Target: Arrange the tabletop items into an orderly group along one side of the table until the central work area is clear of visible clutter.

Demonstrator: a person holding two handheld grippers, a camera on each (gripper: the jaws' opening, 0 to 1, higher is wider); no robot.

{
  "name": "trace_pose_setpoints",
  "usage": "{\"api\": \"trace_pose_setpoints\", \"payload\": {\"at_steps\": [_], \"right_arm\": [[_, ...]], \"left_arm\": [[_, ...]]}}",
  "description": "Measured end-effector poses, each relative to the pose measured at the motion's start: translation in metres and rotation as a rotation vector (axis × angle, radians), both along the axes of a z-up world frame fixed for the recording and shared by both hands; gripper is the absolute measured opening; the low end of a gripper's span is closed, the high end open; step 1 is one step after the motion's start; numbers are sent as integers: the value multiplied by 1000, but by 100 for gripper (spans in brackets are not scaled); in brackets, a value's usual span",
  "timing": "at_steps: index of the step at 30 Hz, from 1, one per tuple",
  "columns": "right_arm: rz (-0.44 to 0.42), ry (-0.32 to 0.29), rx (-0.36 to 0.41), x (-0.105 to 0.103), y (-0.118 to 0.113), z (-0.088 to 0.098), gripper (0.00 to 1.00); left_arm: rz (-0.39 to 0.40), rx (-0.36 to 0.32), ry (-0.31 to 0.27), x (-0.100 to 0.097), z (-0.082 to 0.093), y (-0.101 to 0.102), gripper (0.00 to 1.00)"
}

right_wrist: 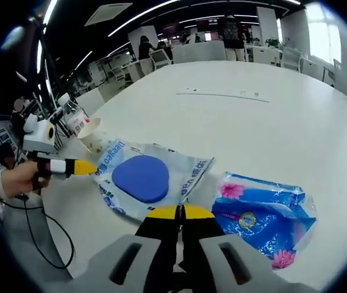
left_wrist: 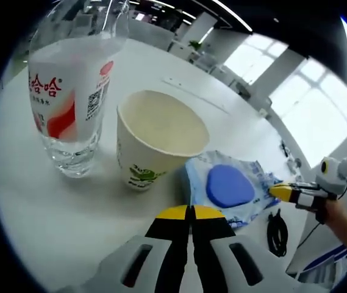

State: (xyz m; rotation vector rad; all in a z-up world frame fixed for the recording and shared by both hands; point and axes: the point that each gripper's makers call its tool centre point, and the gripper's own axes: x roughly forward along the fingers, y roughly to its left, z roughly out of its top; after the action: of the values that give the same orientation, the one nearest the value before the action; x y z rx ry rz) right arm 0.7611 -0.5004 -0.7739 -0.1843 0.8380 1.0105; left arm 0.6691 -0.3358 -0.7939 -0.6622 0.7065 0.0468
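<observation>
A clear water bottle (left_wrist: 69, 104) with a red-and-white label stands beside a cream paper cup (left_wrist: 158, 137) on the white table (left_wrist: 51, 213). To their right lies a white wipe packet (left_wrist: 228, 186) with a blue oval lid. My left gripper (left_wrist: 191, 212) is shut just short of the packet's near corner, with nothing between its tips. My right gripper (left_wrist: 281, 192), in a hand, is shut with its tip at the packet's far edge; I cannot tell whether it pinches the edge. In the right gripper view the packet (right_wrist: 139, 177) lies ahead of my right gripper (right_wrist: 179, 212), with my left gripper (right_wrist: 85, 166) at its left edge.
A blue packet with pink flowers (right_wrist: 261, 213) lies right of the white one. Cup (right_wrist: 93, 137) and bottle (right_wrist: 75, 119) stand near the table's left edge. A black cable (left_wrist: 277, 232) hangs off the table edge. People and chairs (right_wrist: 161, 58) are at the far end.
</observation>
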Motion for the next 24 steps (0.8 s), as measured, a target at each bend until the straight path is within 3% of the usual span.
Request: {"api": "trace_pose_setpoints", "payload": {"at_steps": [24], "right_arm": [[-7,-6,-28,1,-3,-9,0]], "left_arm": [[46,-19,-11,-3,-6,2,0]]}}
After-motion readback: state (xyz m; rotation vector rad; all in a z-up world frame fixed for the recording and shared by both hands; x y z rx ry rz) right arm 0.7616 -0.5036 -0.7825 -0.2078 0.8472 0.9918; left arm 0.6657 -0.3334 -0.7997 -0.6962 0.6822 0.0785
